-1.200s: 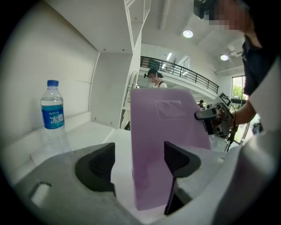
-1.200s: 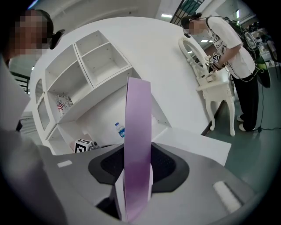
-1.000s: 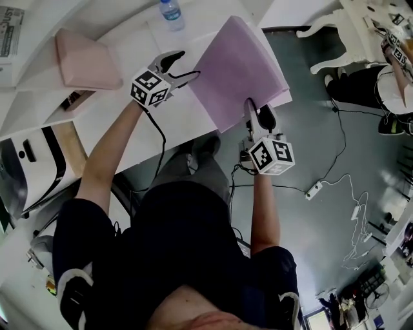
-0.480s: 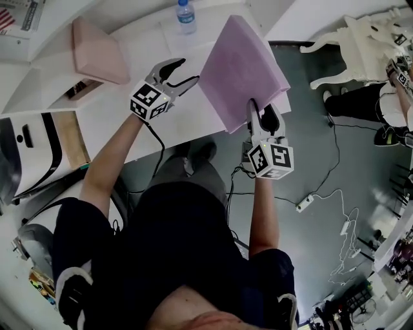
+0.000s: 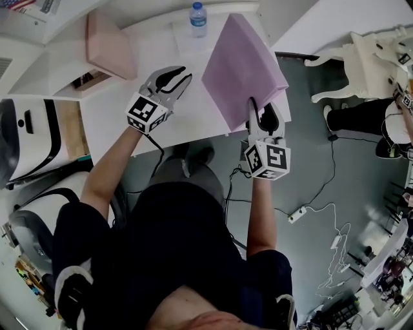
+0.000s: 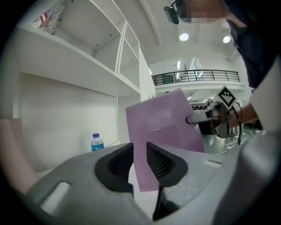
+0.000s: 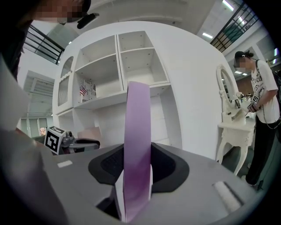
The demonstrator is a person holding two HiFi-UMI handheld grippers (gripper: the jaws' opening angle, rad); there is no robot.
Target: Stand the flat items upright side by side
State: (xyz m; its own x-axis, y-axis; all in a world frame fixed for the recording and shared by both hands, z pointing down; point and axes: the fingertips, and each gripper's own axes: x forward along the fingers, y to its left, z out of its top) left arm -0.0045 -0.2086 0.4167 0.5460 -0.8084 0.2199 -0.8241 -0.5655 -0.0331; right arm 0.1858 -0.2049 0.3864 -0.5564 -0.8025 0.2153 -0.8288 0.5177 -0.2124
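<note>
A purple flat folder is lifted on edge above the white table, and my right gripper is shut on its near corner. In the right gripper view the folder stands edge-on between the pads. A pink flat item leans in the shelf at the back left. My left gripper hovers left of the folder, apart from it. Its jaws have just been closing to a narrow gap with nothing between them. In the left gripper view the folder stands beyond my left gripper.
A water bottle stands at the back of the table. White shelving rises behind it. A white ornate dresser and a person are at the right. Cables and a power strip lie on the floor.
The left gripper's jaws have narrowed from wide open and it has drawn away from the folder's left edge. The right gripper has raised the folder steeper.
</note>
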